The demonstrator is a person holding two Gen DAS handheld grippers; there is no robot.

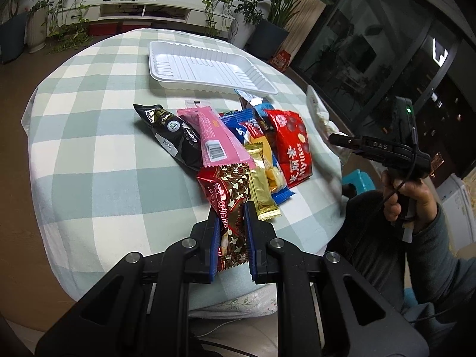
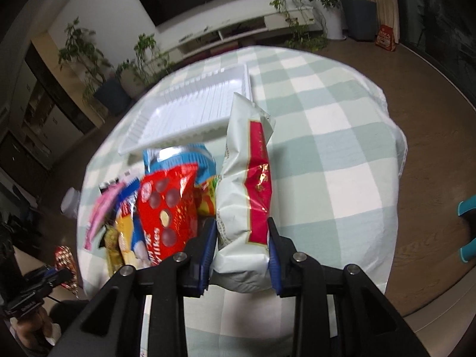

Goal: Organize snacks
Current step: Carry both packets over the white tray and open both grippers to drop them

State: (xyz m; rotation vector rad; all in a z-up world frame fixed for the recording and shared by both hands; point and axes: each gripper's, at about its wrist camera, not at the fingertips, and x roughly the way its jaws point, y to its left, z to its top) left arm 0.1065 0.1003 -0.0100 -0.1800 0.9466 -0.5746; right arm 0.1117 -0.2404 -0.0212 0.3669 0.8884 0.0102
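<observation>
- Snacks: my left gripper [image 1: 231,226] clamps the red-brown packet [image 1: 228,205] at the pile's [image 1: 238,145] near end; my right gripper [image 2: 241,239] clamps the white-and-red bag [image 2: 247,178].
- White tray [image 1: 202,68] beyond holds nothing, so sorting looks barely begun.
- Checked cloth [image 1: 98,148] lies bare around; table edge drops off near my right side.

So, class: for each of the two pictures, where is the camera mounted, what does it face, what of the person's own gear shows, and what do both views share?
Left wrist: sits on the left gripper, facing across the checked table; its fingers clamp a red-brown snack packet; the right hand shows at right.
Right wrist: sits on the right gripper, facing the table; its fingers hold a white-and-red bag.
Shared: the white tray, the red Mylikes packet.
</observation>
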